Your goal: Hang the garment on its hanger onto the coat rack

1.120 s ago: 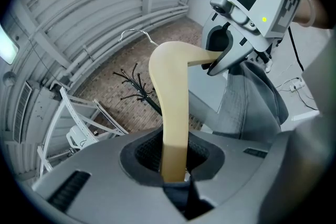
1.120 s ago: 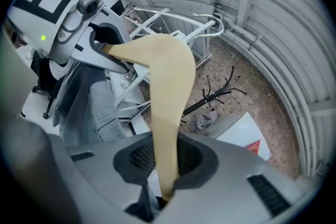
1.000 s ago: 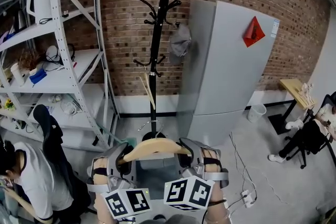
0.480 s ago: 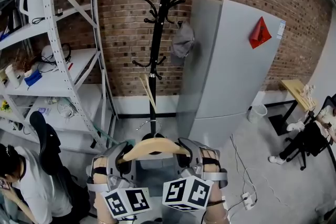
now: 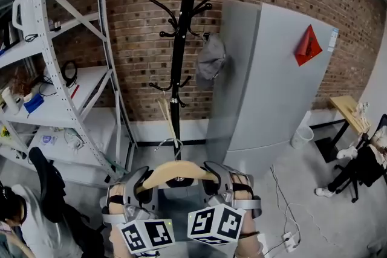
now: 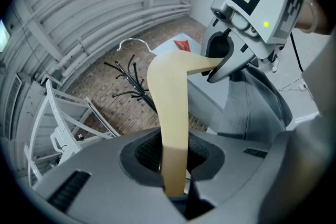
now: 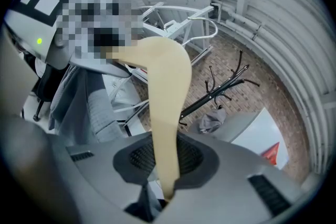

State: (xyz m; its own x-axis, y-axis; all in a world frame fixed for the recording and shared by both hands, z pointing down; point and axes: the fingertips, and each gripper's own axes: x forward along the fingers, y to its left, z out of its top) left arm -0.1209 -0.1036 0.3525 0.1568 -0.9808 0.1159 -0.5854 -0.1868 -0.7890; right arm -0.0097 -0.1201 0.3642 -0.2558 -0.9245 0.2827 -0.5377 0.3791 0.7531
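Note:
A pale wooden hanger (image 5: 179, 170) with a metal hook (image 5: 171, 143) lies level between my two grippers, low in the head view. My left gripper (image 5: 140, 181) is shut on its left end and my right gripper (image 5: 216, 178) on its right end. Along the left gripper (image 6: 173, 162) the wood (image 6: 170, 113) runs out from between the pads, and grey garment fabric (image 6: 254, 99) hangs beside it. The right gripper (image 7: 164, 162) clamps the other arm (image 7: 165, 97), with grey cloth (image 7: 79, 102) below. The black coat rack (image 5: 179, 51) stands straight ahead against the brick wall.
A grey cap (image 5: 211, 60) hangs on a rack hook. A tall grey cabinet (image 5: 272, 81) stands right of the rack, a white metal shelf unit (image 5: 66, 87) to the left. A person (image 5: 12, 214) and a black chair (image 5: 51, 184) are at lower left.
Both grippers, still holding the hanger, have come closer to the coat rack, which stands larger and higher in the head view. The shelf and the person have slid left.

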